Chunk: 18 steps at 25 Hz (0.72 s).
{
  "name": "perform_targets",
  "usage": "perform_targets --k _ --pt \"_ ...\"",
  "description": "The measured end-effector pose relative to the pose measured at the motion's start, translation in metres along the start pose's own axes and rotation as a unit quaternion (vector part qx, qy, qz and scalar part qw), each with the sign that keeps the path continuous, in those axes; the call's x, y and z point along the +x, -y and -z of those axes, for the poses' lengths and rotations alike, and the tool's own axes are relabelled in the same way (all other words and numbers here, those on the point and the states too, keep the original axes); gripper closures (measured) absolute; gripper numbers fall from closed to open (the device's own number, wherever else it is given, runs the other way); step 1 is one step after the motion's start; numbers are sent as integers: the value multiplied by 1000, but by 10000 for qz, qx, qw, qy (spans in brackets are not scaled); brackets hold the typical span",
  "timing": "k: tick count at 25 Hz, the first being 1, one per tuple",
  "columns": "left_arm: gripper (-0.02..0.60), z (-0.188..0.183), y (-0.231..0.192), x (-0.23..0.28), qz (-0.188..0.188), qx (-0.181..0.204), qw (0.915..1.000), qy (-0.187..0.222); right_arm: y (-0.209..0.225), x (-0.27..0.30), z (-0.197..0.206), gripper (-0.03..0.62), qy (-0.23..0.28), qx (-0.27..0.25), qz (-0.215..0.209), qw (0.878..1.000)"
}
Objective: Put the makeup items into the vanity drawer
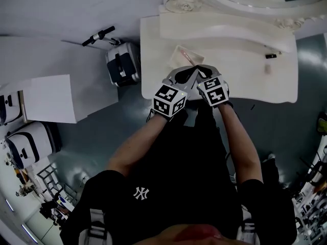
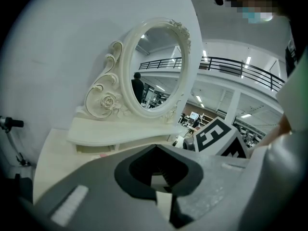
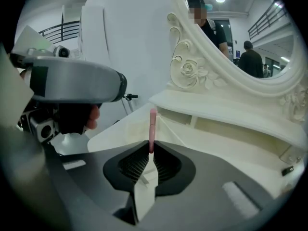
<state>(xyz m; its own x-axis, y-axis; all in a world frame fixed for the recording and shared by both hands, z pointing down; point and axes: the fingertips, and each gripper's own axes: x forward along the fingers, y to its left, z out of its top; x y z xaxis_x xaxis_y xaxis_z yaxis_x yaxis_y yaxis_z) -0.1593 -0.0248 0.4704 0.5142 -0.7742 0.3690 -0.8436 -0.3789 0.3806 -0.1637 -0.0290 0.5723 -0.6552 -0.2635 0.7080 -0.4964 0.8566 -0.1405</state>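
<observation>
At vanity (image 1: 240,70) edge, side by side: right claw (image 3: 150,150) tilted down, clamped on pink stick (image 3: 152,129); left claw (image 2: 156,146) closed

A slim pink makeup stick (image 3: 152,129) is pinched by its lower end in the closed right gripper (image 3: 150,153), pointing straight out from the tips over the pale tabletop (image 1: 240,80). At the upper right of the head view, a small dark item (image 1: 271,56) and a small pale one (image 1: 267,69) lie near each other on that tabletop.
</observation>
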Motion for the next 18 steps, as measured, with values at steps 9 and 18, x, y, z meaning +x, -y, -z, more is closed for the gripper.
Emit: perform_targets --k 9,18 --pt "581 0 -6 4 -75 -75 9999 -10 3 14 11 487 -354 59 -123 9993" --pt "581 -2 32 56 373 57 9991 -177 65 -41 27 503 198 888 540 9944"
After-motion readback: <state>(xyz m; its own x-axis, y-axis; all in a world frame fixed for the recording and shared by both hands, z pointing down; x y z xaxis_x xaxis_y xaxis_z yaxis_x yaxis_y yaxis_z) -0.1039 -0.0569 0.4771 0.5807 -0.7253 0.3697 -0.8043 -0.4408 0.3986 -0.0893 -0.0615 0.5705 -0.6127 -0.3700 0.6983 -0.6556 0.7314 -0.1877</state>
